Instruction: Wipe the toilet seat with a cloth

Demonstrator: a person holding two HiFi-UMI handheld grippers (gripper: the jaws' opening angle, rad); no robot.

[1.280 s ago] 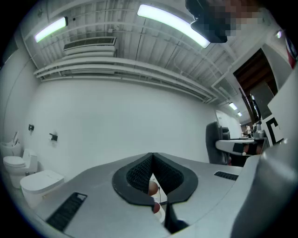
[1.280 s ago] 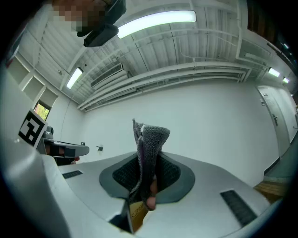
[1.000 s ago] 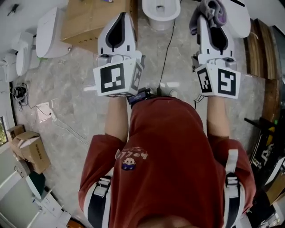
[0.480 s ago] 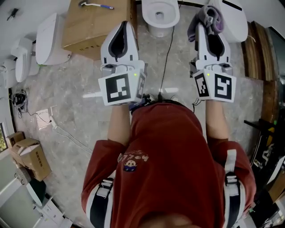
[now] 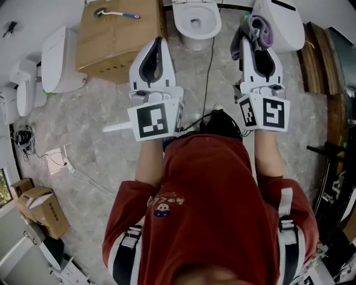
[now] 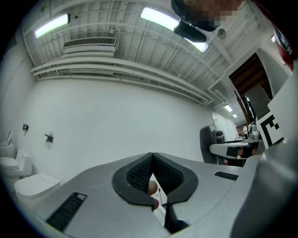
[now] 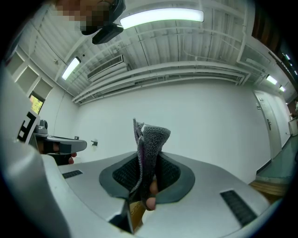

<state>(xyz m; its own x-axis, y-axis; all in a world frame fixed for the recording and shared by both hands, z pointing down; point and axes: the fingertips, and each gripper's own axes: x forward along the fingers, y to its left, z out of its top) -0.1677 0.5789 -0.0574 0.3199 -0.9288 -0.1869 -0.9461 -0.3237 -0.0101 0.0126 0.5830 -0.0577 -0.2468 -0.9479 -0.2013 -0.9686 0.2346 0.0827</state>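
In the head view a white toilet with its seat down stands at the top middle of the floor. My right gripper is held out just right of it, shut on a grey and purple cloth that bunches over its tips. In the right gripper view the cloth stands up from between the closed jaws of the right gripper. My left gripper is held out left of the toilet, shut with nothing in it. The left gripper view shows the left gripper with its jaws together, facing a white wall.
A cardboard box with a blue-handled brush on top sits left of the toilet. A second toilet stands at the top right, and more white fixtures line the left wall. A black cable runs across the marble floor.
Both grippers have moved forward toward the toilets. The box, the brush and the middle toilet show more fully at the top of the head view. The cloth stays held.
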